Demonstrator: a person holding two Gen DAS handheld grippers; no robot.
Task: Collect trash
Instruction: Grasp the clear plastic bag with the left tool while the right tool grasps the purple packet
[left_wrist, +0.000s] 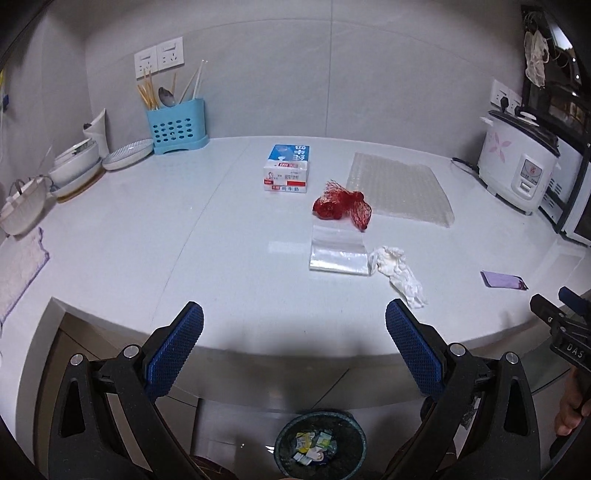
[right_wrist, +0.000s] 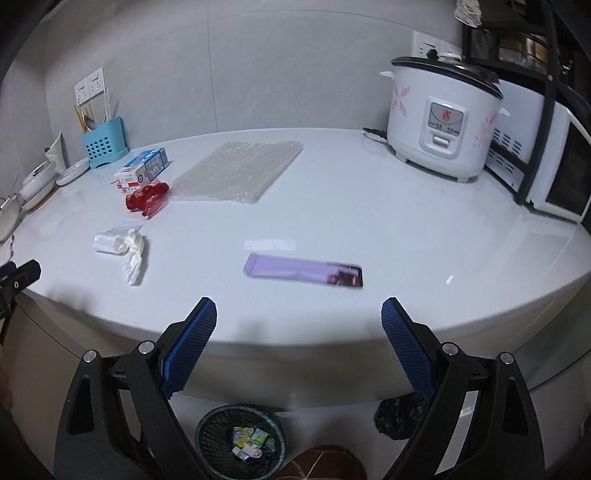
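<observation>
Hovering at the near counter (left_wrist: 110, 229) edge, both grippers, left (left_wrist: 294, 328) and right (right_wrist: 299, 325), are held wide open and empty. The crumpled white tissue (left_wrist: 397, 271) could be dragged, not pinched, missing the dark mesh bin (left_wrist: 320, 443) below.

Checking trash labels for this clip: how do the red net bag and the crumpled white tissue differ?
The red net bag is open mesh, bunched beside the milk carton; the crumpled white tissue is solid paper, strung out nearer the counter's front edge. The net overlaps the clear plastic bag's far end; the tissue lies at its side. Both lie loose and ungrasped.
</observation>
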